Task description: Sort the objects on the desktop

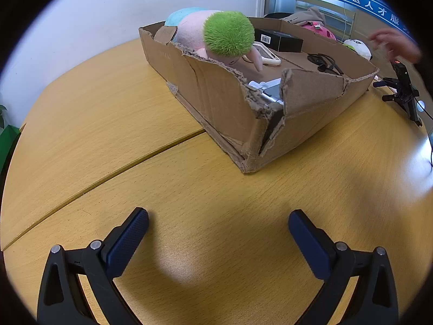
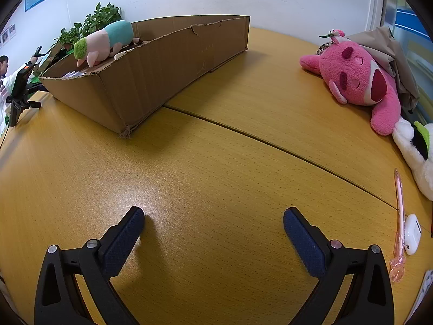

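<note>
A torn cardboard box (image 1: 216, 100) (image 2: 151, 67) lies on the wooden table. Inside rest a pink plush with a green head (image 1: 216, 38) (image 2: 105, 43), a black box (image 1: 278, 39), a black cable (image 1: 324, 62) and white items (image 1: 266, 85). My left gripper (image 1: 217, 223) hovers open over bare table in front of the box. My right gripper (image 2: 213, 222) is open too, above bare wood. To its right lie a pink plush bear (image 2: 360, 78), a white plush (image 2: 416, 151), a pink pen (image 2: 399, 216) and a white earbud case (image 2: 412, 233).
A seam (image 2: 270, 140) runs across the table. A small black tripod with a device (image 1: 403, 89) (image 2: 19, 92) stands beside the box. A person's blurred hand (image 1: 395, 43) shows at the far right. A green plant (image 2: 92, 24) and beige cloth (image 2: 389, 54) sit at the table's far edge.
</note>
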